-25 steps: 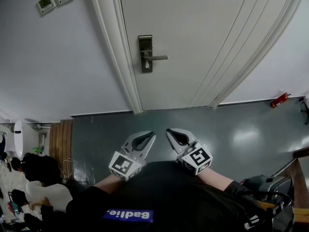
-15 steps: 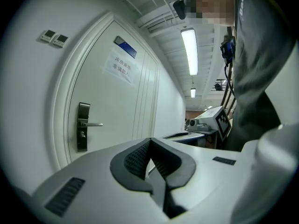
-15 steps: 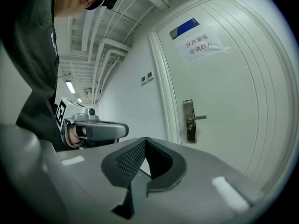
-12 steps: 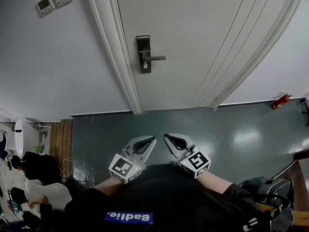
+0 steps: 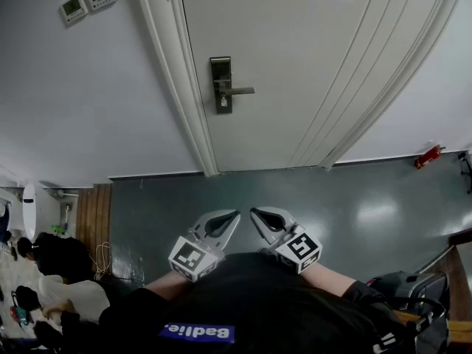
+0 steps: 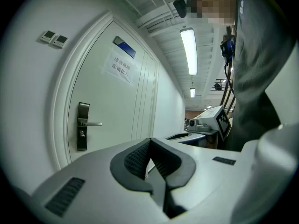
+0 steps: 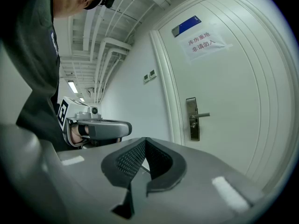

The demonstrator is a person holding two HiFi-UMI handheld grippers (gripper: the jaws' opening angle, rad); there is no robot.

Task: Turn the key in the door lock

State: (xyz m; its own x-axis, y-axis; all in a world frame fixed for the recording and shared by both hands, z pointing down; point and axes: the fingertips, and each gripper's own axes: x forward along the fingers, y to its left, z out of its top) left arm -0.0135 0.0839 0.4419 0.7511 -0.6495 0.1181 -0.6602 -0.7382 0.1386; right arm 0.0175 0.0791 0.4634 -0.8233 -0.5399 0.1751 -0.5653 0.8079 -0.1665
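step in hand: the approach. you stand back from the door (image 5: pixel 310 57) and the turning has not begun.
lock: the door lock (image 5: pixel 220 84) is a dark upright plate at the door's left edge. its lever handle (image 5: pixel 242 91) points right.
key: a small pale piece low on the plate, under the lever, looks like the key (image 5: pixel 223 102). it is too small to tell how it sits.
left gripper: your left gripper (image 5: pixel 233 215) is low against your body, over the floor (image 5: pixel 332 198). its jaws are closed tip to tip with nothing between them.
right gripper: your right gripper (image 5: pixel 255 213) is just beside the left. its jaws also meet at the tips and hold nothing.
gap: both grippers are well apart from the lock.
next move: step in and raise one gripper to the plate. part its jaws and line them up across the key's head before you close.
watch for: the lever sits just above the key and may crowd the jaws.
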